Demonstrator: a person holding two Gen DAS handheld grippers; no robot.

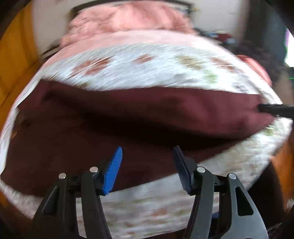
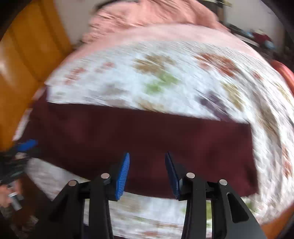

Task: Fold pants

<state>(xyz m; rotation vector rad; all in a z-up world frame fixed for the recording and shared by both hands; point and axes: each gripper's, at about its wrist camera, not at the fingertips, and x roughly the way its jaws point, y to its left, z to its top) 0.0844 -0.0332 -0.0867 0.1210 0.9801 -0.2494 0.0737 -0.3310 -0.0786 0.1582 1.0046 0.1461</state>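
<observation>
Your left gripper [image 1: 147, 156] hangs with its blue pads spread apart, gripping nothing, above the near edge of the maroon pants [image 1: 128, 117]. Your right gripper [image 2: 147, 161] is likewise spread and empty over the same garment. The pants lie as a wide band across the floral bedsheet [image 2: 165, 77], with a pink blanket [image 1: 126, 16] bunched beyond.

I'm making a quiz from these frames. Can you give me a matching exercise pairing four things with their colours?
Things:
1. pants
2. sheet
3. blanket
4. door

Colours:
a. pink
b. orange
c. maroon
d. white with flowers

Pairs: 1-c, 2-d, 3-a, 4-b
</observation>
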